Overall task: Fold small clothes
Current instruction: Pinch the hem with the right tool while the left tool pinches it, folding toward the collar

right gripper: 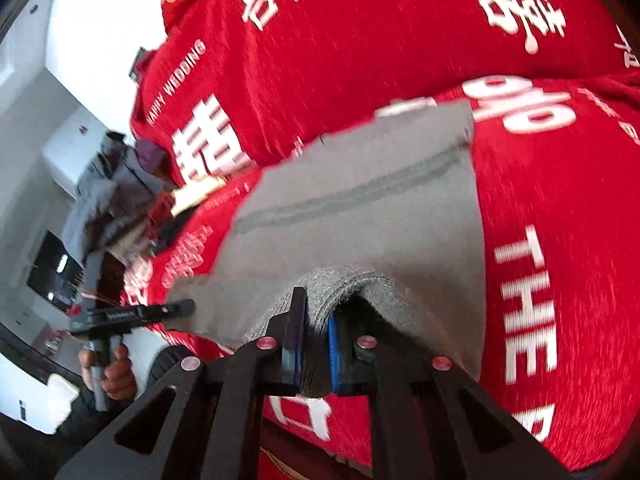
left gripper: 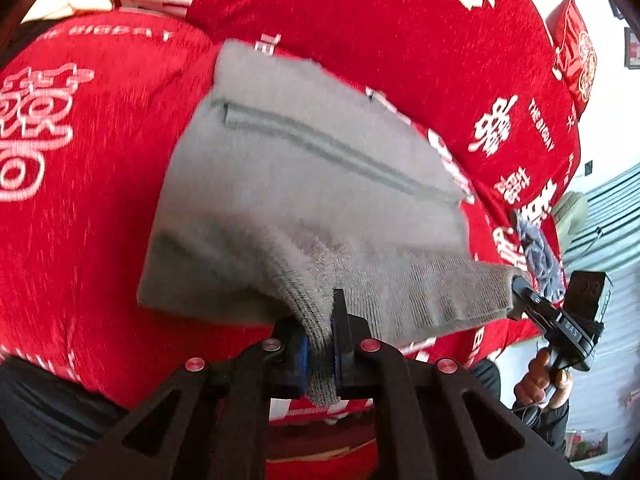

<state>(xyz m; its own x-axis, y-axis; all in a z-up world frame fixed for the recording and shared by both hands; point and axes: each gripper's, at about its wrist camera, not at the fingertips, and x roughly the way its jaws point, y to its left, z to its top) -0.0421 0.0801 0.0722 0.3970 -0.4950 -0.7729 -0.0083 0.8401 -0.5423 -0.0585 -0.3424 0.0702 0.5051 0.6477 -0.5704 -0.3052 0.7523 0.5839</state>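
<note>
A grey knitted garment (left gripper: 304,184) with a zip line and a ribbed hem hangs over the red bedspread (left gripper: 80,200). My left gripper (left gripper: 320,352) is shut on its ribbed hem at one corner. My right gripper (right gripper: 316,356) is shut on the hem at the other corner; it also shows in the left wrist view (left gripper: 520,292), at the right end of the hem. The garment (right gripper: 360,208) is stretched between the two. The left gripper shows in the right wrist view (right gripper: 188,308), at the garment's left edge.
The bedspread (right gripper: 560,240) is red with white characters and lettering. A pile of other clothes (right gripper: 116,200) lies at the bed's far side. A blue-grey cloth (left gripper: 540,256) lies near the bed edge. A red pillow (left gripper: 576,52) sits at the far right.
</note>
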